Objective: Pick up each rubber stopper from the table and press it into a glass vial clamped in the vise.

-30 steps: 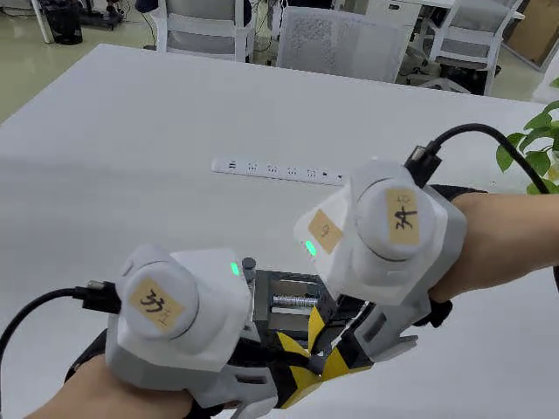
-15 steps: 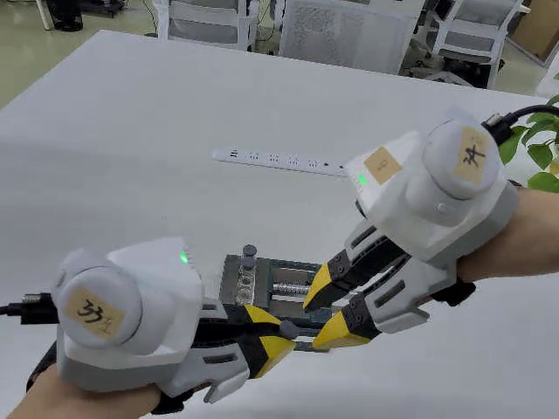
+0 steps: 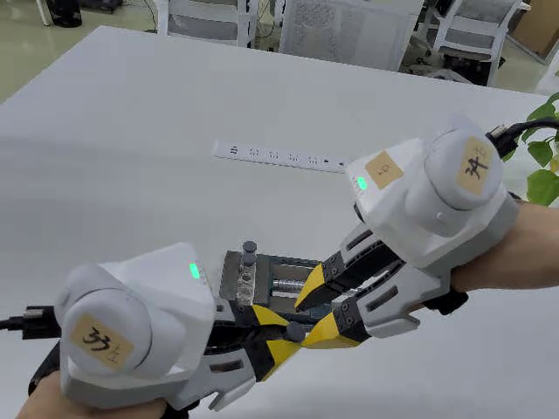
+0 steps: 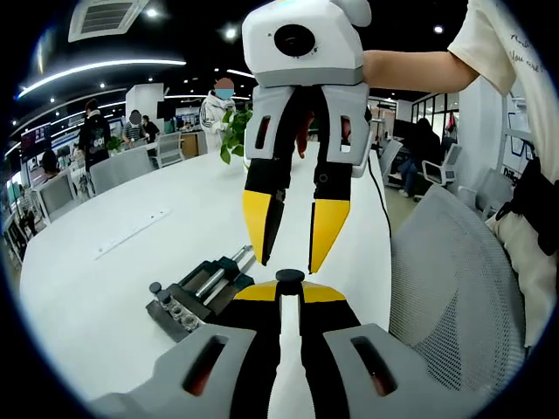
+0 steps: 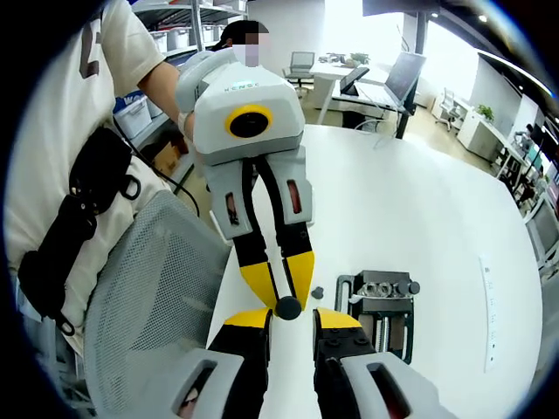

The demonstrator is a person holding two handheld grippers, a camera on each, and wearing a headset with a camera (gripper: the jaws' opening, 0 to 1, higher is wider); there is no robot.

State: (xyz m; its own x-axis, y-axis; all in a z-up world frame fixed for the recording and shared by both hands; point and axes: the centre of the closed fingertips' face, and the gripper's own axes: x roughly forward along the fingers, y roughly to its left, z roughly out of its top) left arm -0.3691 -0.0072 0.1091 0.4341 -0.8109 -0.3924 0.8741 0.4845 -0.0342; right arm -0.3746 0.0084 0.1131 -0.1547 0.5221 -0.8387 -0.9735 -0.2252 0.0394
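Note:
My left gripper (image 3: 293,336) reaches in from the lower left and is shut on a dark rubber stopper (image 3: 297,331). My right gripper (image 3: 316,310) comes from the right, open, its yellow tips on either side of that stopper. In the left gripper view the stopper (image 4: 289,277) sits at my own tips, with the right gripper (image 4: 294,236) open just above it. In the right gripper view the left gripper (image 5: 288,301) holds the stopper (image 5: 287,307) at the mouth of my open right gripper (image 5: 293,321). The metal vise (image 3: 229,278) behind holds glass vials (image 3: 245,281), two with stoppers (image 3: 250,248).
A loose stopper (image 5: 317,292) lies on the white table beside the vise (image 5: 380,297). A white power strip (image 3: 279,160) lies further back. Office chairs (image 3: 336,30) line the far edge and a plant (image 3: 543,166) stands at the right.
Both grippers, bunched over the vise a second ago, have swung apart and now face tip to tip. The right gripper's open jaws have edged closer to the stopper in the left gripper.

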